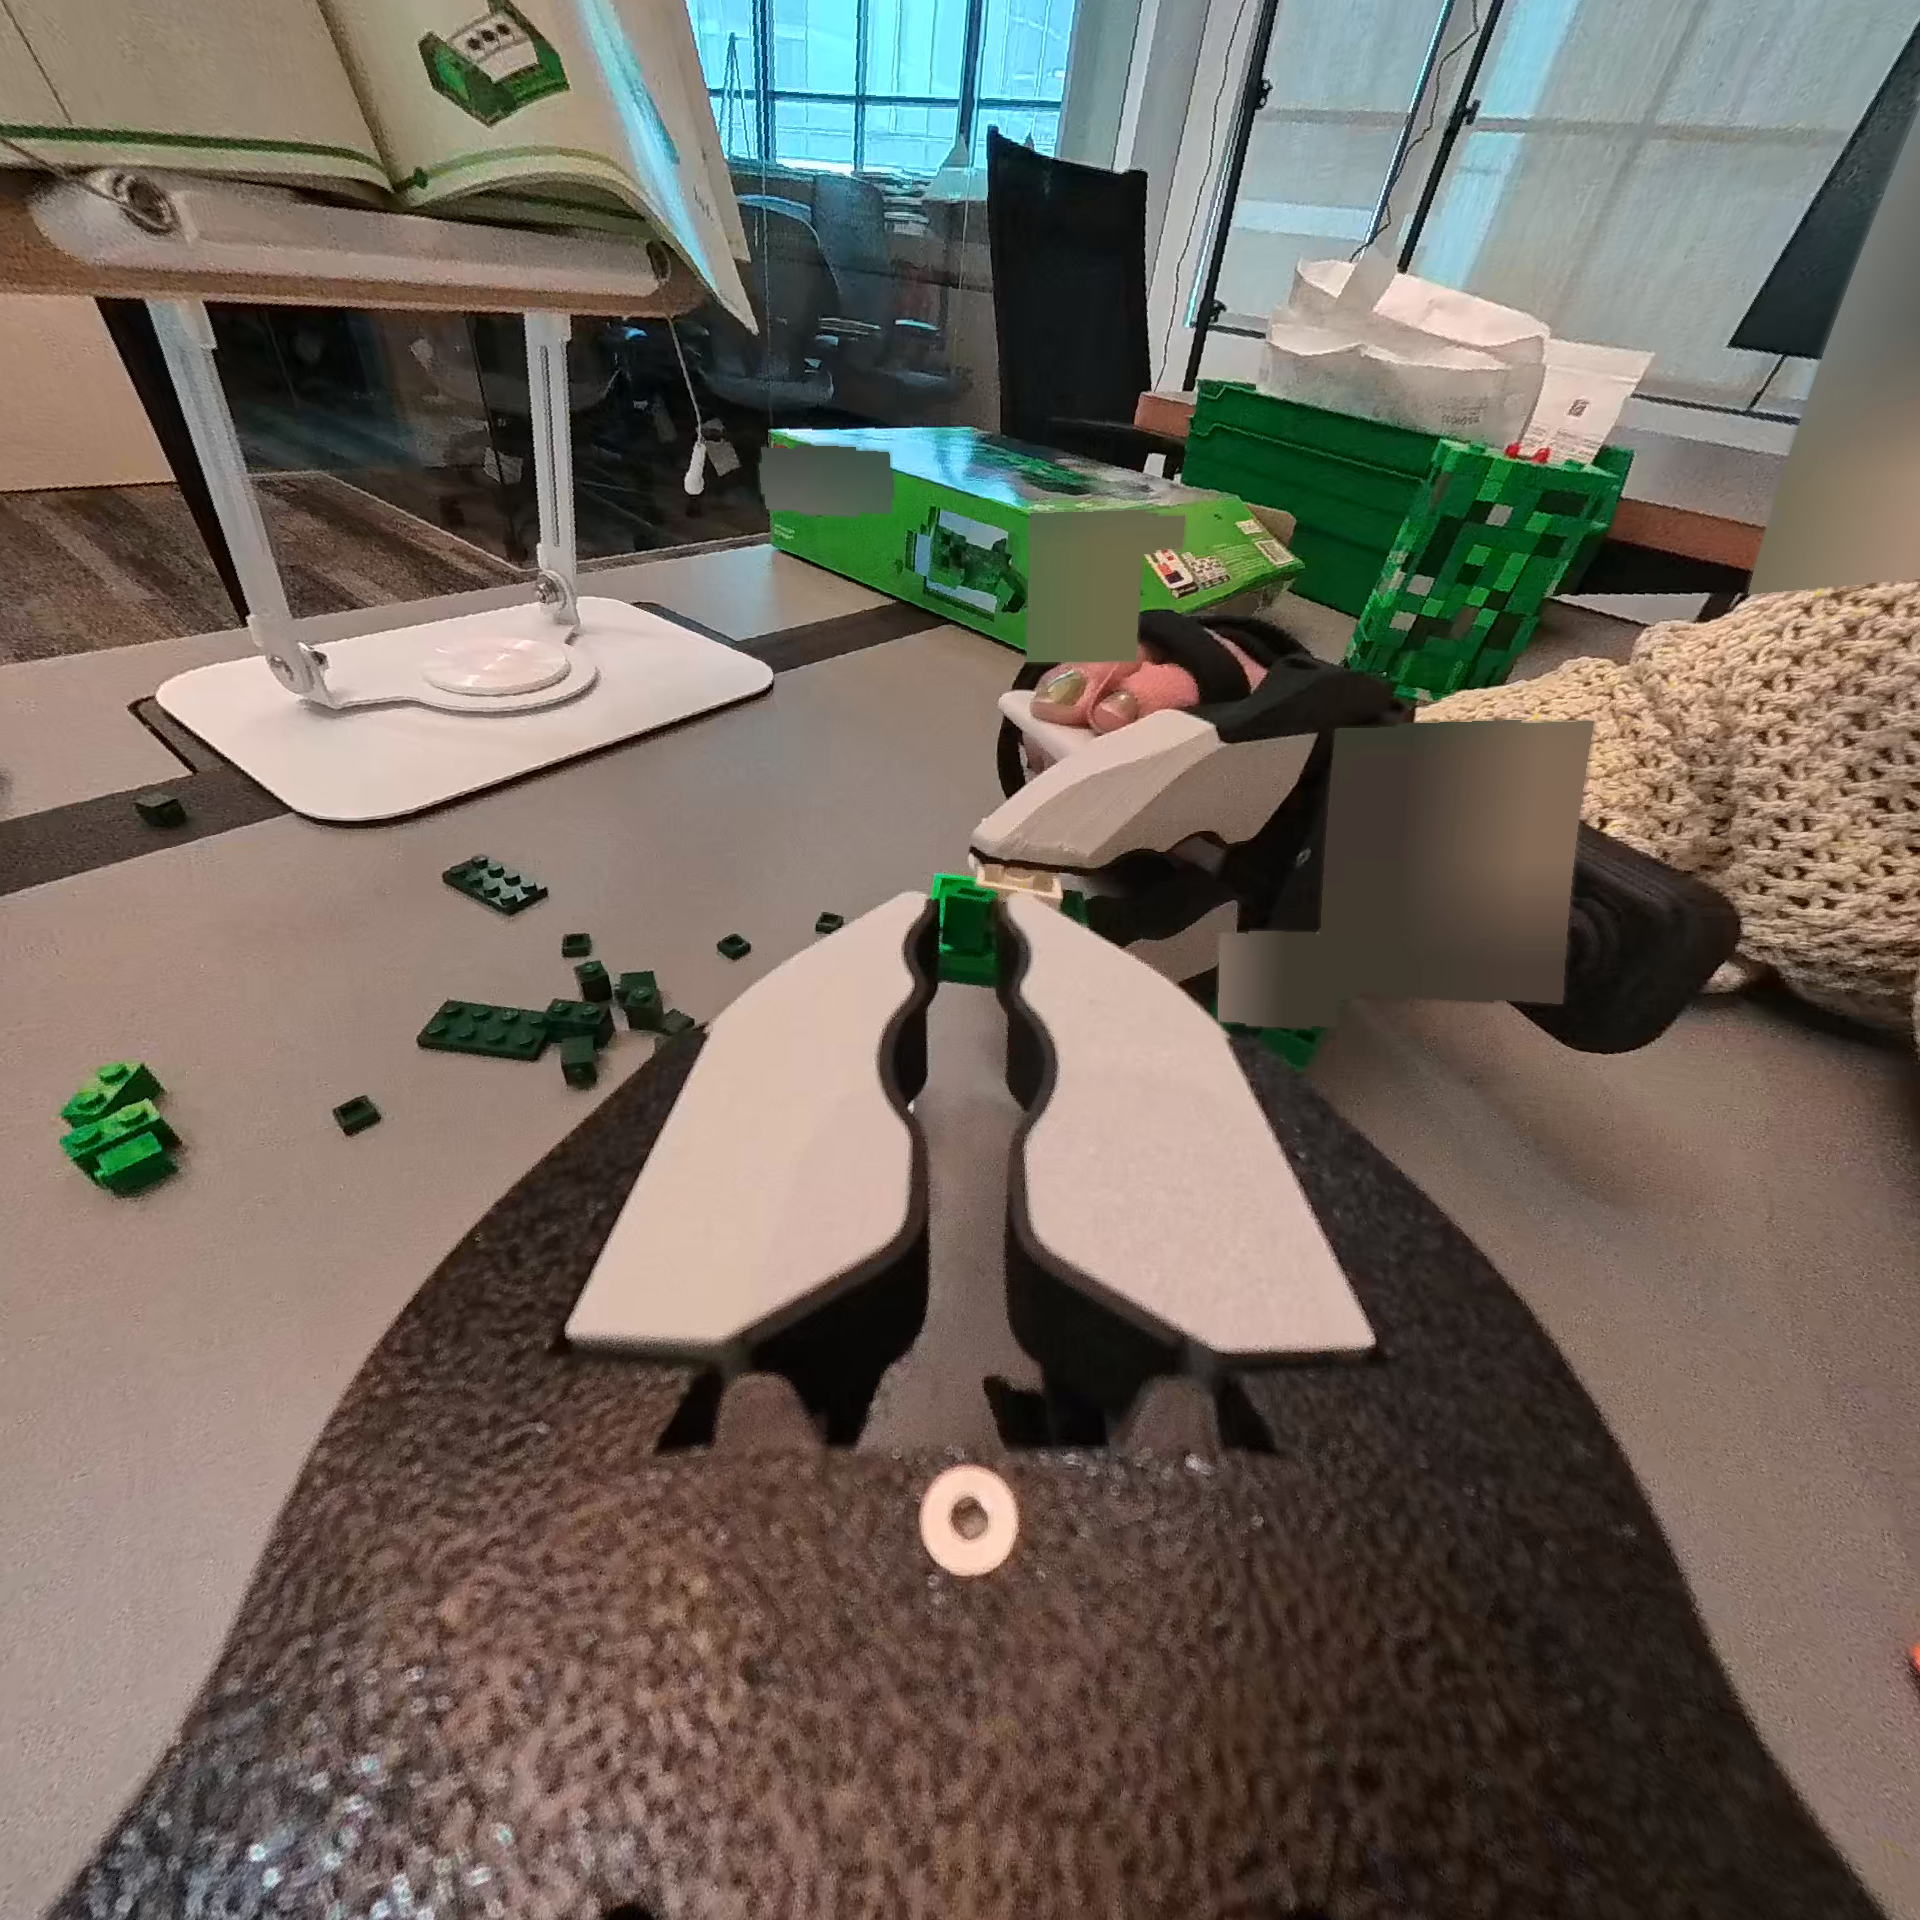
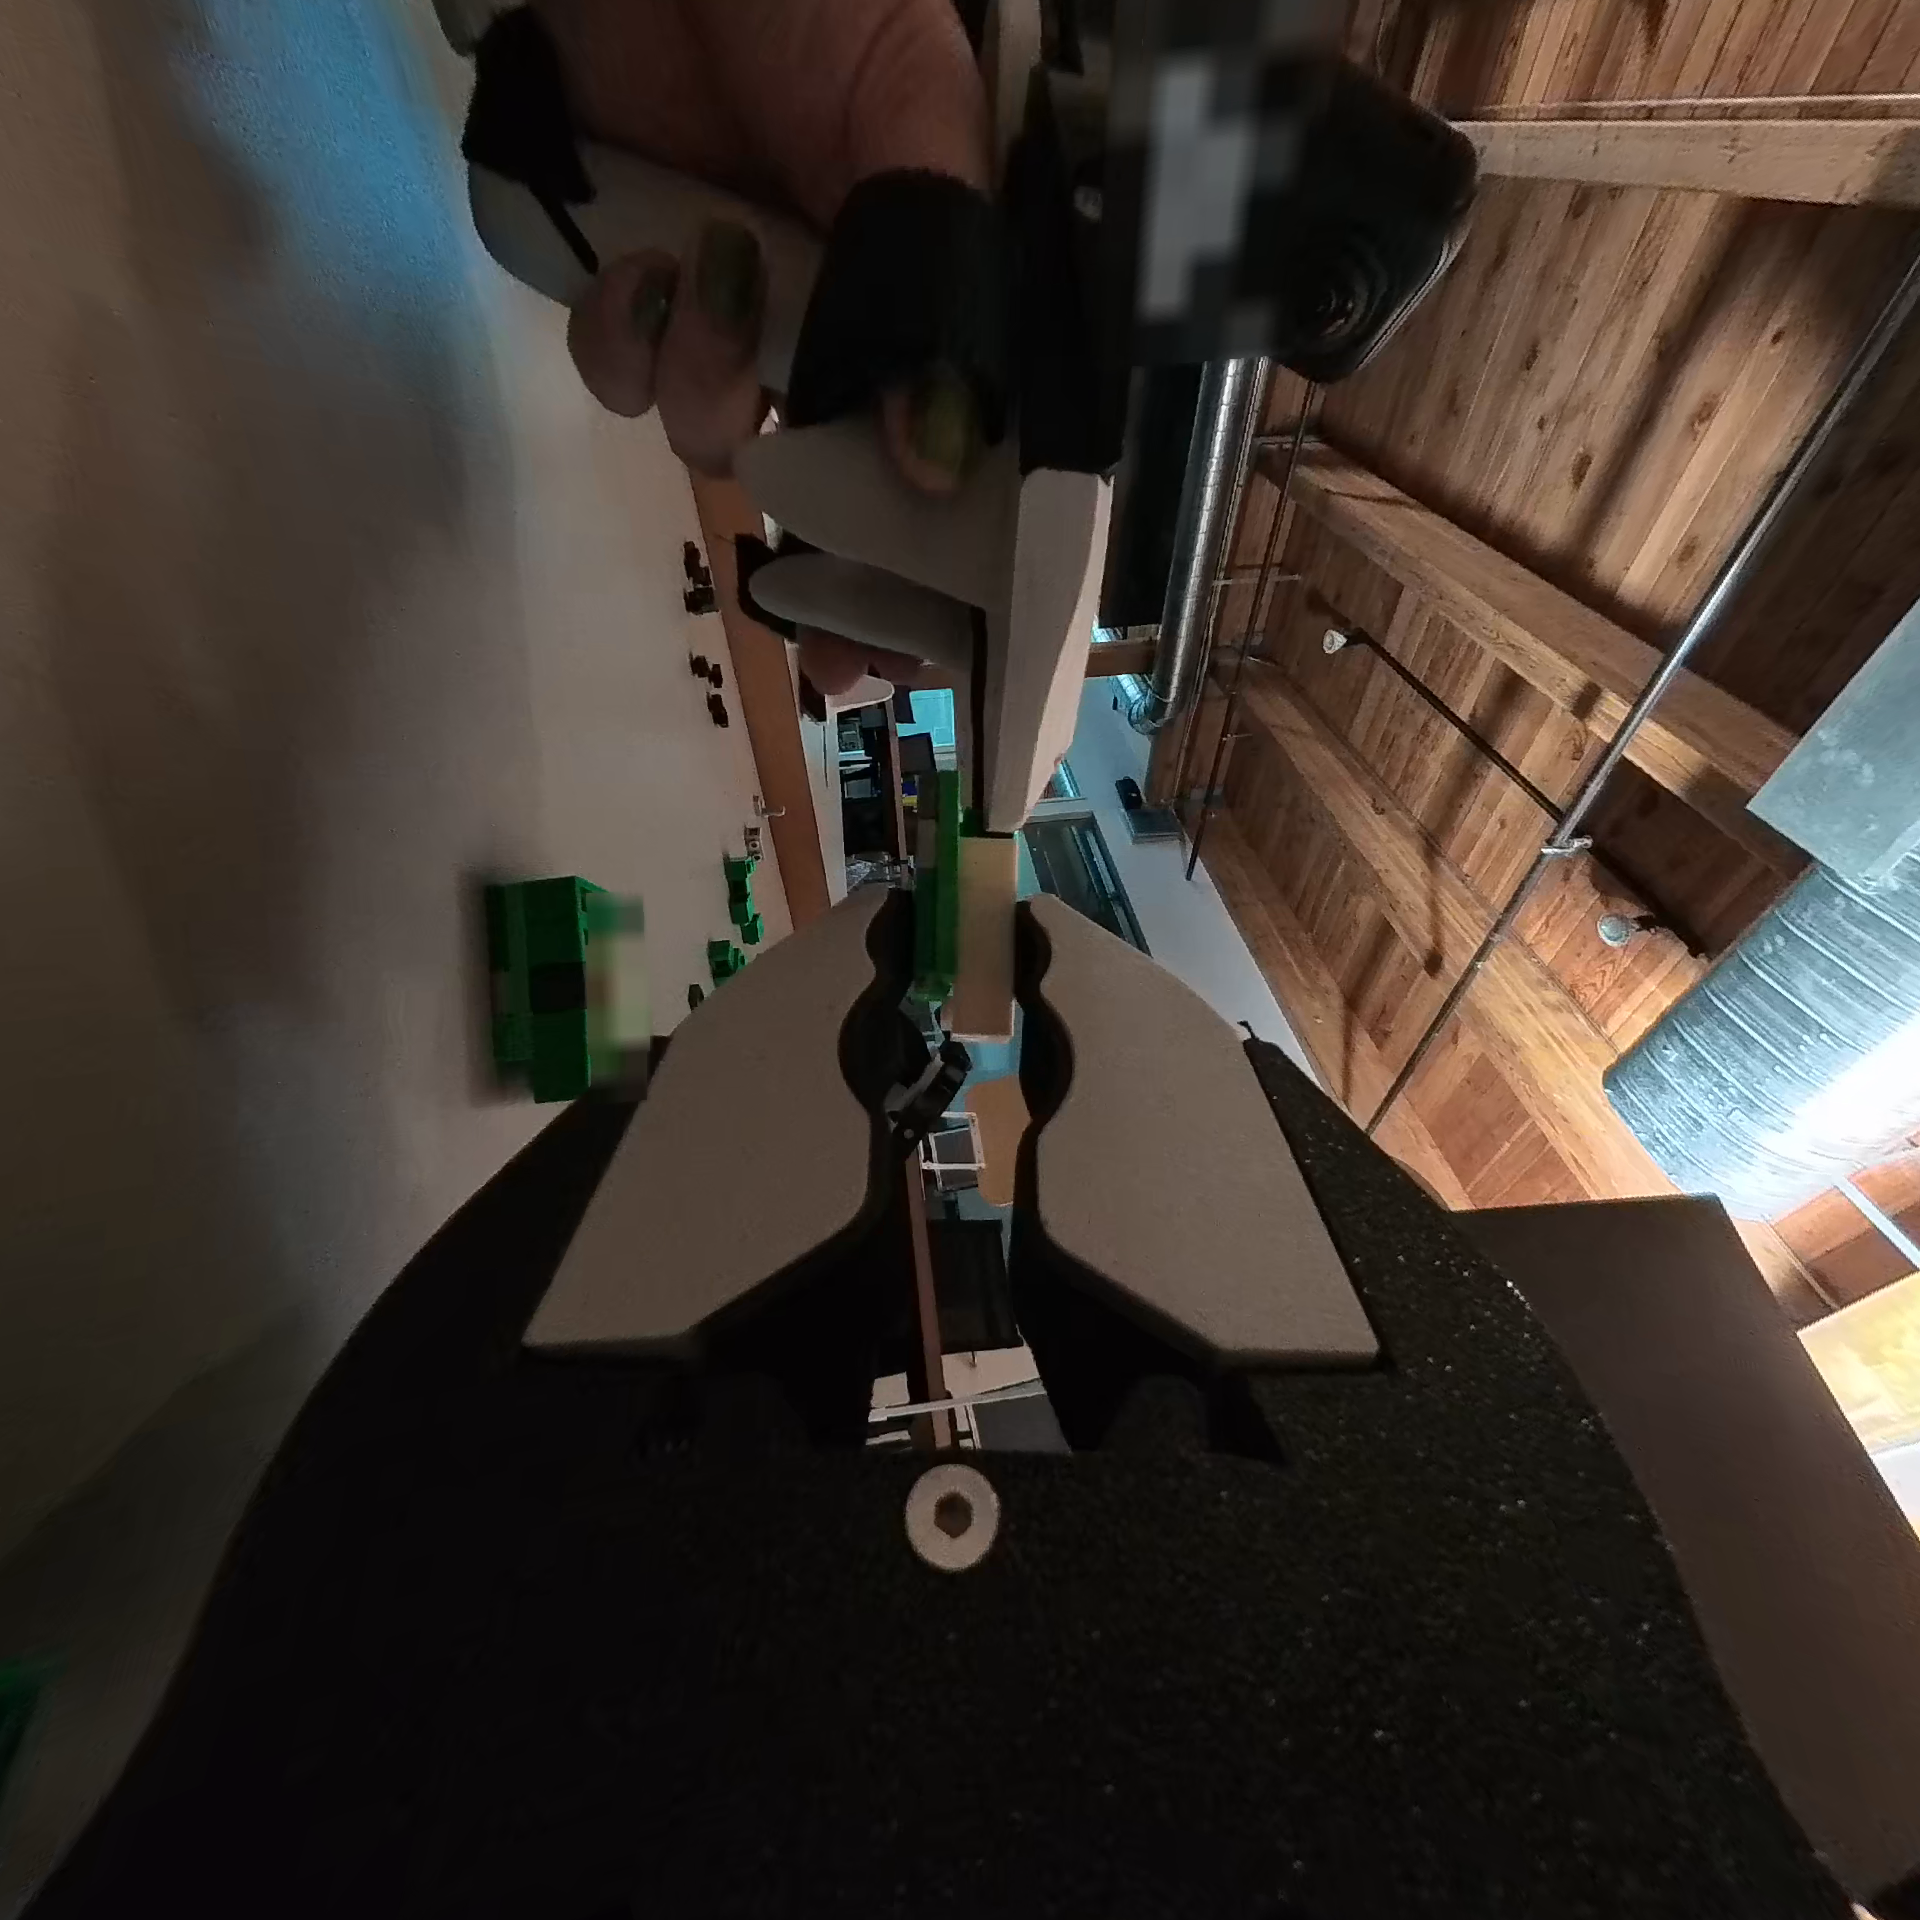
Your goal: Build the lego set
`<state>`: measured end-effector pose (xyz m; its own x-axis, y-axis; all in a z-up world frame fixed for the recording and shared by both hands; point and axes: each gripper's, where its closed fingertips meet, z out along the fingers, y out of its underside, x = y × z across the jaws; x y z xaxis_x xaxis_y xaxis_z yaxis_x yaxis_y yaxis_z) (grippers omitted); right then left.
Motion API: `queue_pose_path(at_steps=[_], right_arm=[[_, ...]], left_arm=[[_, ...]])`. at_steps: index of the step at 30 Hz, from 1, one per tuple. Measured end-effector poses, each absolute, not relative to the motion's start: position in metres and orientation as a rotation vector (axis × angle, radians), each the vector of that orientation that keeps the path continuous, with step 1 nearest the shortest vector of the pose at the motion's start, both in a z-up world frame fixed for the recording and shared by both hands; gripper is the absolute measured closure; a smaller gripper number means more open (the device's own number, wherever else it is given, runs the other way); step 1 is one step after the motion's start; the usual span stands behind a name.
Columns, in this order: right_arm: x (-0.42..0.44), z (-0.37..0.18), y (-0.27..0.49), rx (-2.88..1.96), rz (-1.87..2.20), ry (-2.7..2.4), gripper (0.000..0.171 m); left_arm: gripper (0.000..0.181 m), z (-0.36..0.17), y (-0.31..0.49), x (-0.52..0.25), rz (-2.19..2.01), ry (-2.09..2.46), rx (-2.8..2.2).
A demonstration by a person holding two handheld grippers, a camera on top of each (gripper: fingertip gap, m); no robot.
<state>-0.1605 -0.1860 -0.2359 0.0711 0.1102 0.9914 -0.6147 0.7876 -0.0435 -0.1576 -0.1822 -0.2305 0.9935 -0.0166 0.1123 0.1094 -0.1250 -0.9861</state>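
Writing: the green set box (image 1: 1029, 540) at the far side of the table and the open instruction booklet (image 1: 343, 99) on the white stand (image 1: 457, 696) are both carrying print, not reproduced here; grey patches are covering parts of the box.

Left gripper (image 1: 968, 935): jaws narrow, pinching a bright green brick piece (image 1: 966, 940) at their tips, lifted above the table.

Right gripper (image 2: 961, 966): jaws narrow, clamping a thin cream plate (image 2: 984, 935) edge-on, with a green piece (image 2: 940, 914) lying against it. In the left wrist view this gripper is reaching in from the right, its tips meeting the green piece from above; a hand in a cream knit sleeve (image 1: 1756, 769) is gripping it.

Around: loose dark green plates and small bricks (image 1: 540, 1023) are lying scattered left of the grippers, with a few bright green bricks (image 1: 114, 1127) nearer the left edge. A built, pixel-patterned green block (image 1: 1475, 571) is standing far right, in front of stacked green bins (image 1: 1309, 468) and a white paper bag (image 1: 1403, 332).

Surface and room: grey table (image 1: 312, 1351) with a dark strip running across it; office chairs and windows are showing beyond. The right wrist view is rolled sideways, showing a wood-plank ceiling (image 2: 1558, 520) and metal ducting.
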Motion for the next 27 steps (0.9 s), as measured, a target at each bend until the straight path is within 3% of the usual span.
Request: queue_pose_path(at_steps=[27], right_arm=[[-0.1607,-0.2347,-0.181,0.423,0.582,-1.41,0.153]], left_arm=[[0.173,-0.2334,-0.1789,-0.1619,-0.039,-0.083,-1.695]])
